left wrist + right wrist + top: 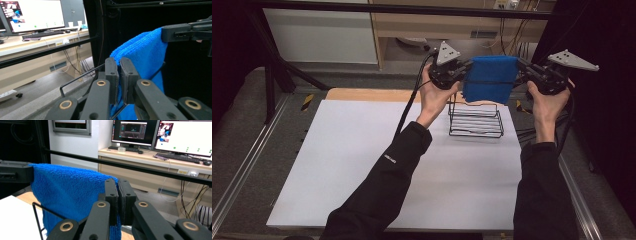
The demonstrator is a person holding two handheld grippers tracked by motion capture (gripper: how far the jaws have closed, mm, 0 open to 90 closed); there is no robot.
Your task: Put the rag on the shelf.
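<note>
high view: overhead, far | gripper views: close, level, facing each other | shared: blue towel (490, 78)
</note>
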